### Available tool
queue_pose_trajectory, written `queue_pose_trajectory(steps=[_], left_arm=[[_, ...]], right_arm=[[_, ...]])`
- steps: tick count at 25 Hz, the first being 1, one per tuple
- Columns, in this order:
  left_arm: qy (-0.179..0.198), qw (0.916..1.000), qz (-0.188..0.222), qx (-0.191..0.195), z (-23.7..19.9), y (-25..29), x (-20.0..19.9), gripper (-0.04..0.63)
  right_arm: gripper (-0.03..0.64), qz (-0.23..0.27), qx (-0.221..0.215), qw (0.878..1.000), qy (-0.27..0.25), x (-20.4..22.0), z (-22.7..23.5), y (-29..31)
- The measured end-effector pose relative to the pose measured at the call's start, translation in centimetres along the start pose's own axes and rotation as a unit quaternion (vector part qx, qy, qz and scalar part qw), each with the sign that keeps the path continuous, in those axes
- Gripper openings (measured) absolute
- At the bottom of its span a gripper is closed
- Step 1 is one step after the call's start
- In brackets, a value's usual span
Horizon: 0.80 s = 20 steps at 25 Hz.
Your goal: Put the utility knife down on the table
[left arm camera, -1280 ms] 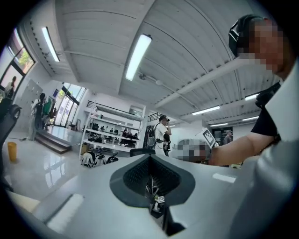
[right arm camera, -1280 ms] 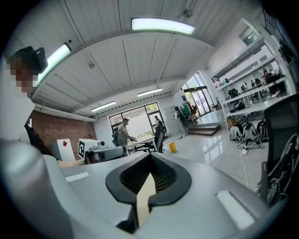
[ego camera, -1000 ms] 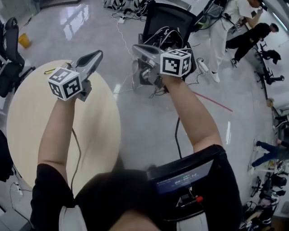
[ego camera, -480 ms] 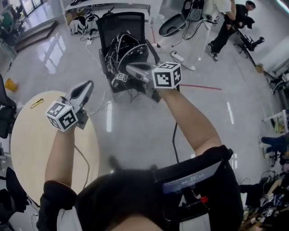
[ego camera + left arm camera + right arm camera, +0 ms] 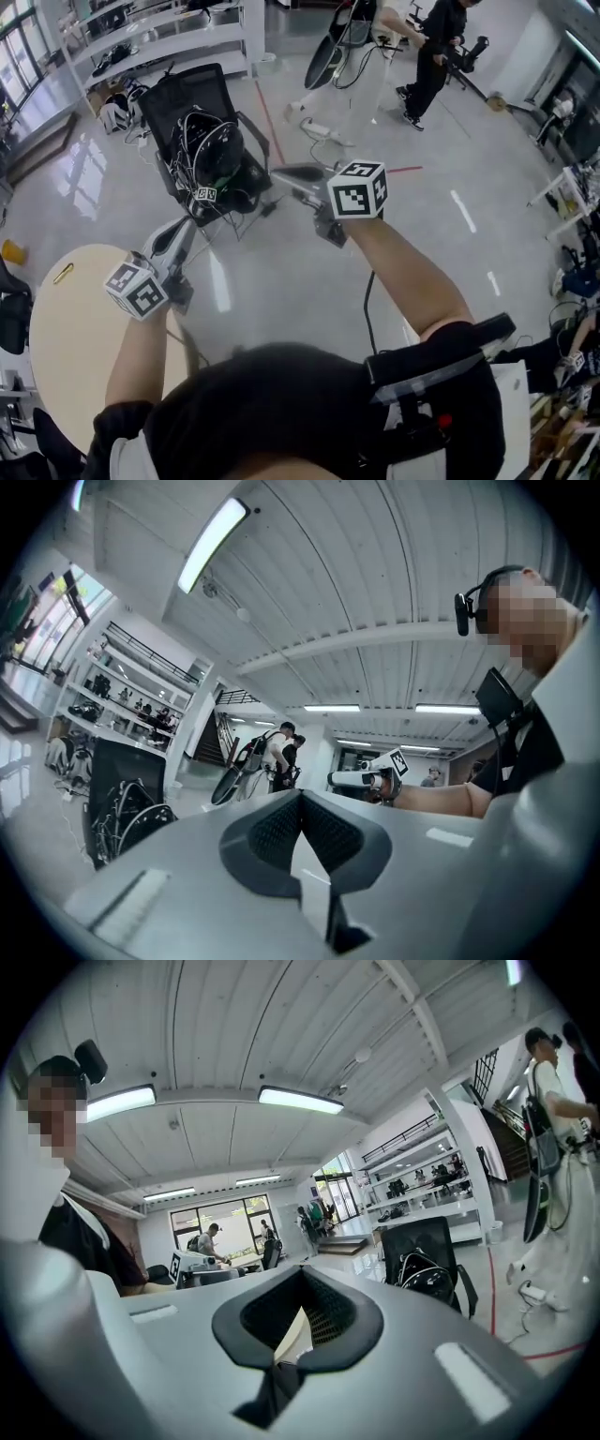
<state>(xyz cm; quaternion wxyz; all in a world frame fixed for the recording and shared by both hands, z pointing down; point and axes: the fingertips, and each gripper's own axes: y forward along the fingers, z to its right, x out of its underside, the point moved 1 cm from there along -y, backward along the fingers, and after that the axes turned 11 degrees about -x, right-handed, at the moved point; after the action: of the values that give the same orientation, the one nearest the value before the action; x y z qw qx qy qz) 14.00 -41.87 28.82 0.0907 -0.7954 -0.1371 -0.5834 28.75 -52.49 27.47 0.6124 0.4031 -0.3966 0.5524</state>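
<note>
A small yellow utility knife (image 5: 62, 274) lies on the round beige table (image 5: 66, 347) at the lower left of the head view, near the table's far edge. My left gripper (image 5: 178, 234) is shut and empty, held level over the table's right edge, well right of the knife. Out over the grey floor, my right gripper (image 5: 281, 174) is also shut with nothing between its pads. In the left gripper view the jaws (image 5: 300, 803) meet, and the right gripper (image 5: 361, 778) shows beyond them. The right gripper view shows its own shut jaws (image 5: 300, 1309).
A black office chair (image 5: 211, 145) loaded with cables stands just beyond both grippers. White shelving (image 5: 159, 37) runs along the back left. Two people (image 5: 436, 42) stand at the far right by a power strip (image 5: 323, 129) and a red floor line (image 5: 272, 122).
Both grippers have swung away from above the table and risen, and now point at the black chair. The table and knife have slid to the lower left of the head view. Both jaws stayed shut.
</note>
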Motion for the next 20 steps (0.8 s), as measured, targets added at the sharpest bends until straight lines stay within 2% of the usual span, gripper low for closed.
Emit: queue_pose_trajectory(steps=[5,9,14,20], left_arm=[[0.013,0.9979,-0.003,0.063,6.2,-0.3,-0.5,-0.002],[0.028,0.9939,0.009,0.106,9.0,-0.3,-2.2,-0.002],[0.045,0.9910,0.012,0.126,9.7,-1.1,-2.5,-0.002],[0.015,0.9883,0.000,0.152,10.5,-1.7,-0.4,-0.002]], right_arm=[[0.014,0.014,0.036,0.999,-0.028,-0.5,-5.7,-6.1],[0.014,0.036,0.076,0.995,-0.061,-0.7,-9.3,-9.0],[0.014,0.071,0.121,0.987,-0.074,-0.1,-12.0,-10.8],[0.014,0.085,0.150,0.982,-0.076,2.6,-13.1,-11.1]])
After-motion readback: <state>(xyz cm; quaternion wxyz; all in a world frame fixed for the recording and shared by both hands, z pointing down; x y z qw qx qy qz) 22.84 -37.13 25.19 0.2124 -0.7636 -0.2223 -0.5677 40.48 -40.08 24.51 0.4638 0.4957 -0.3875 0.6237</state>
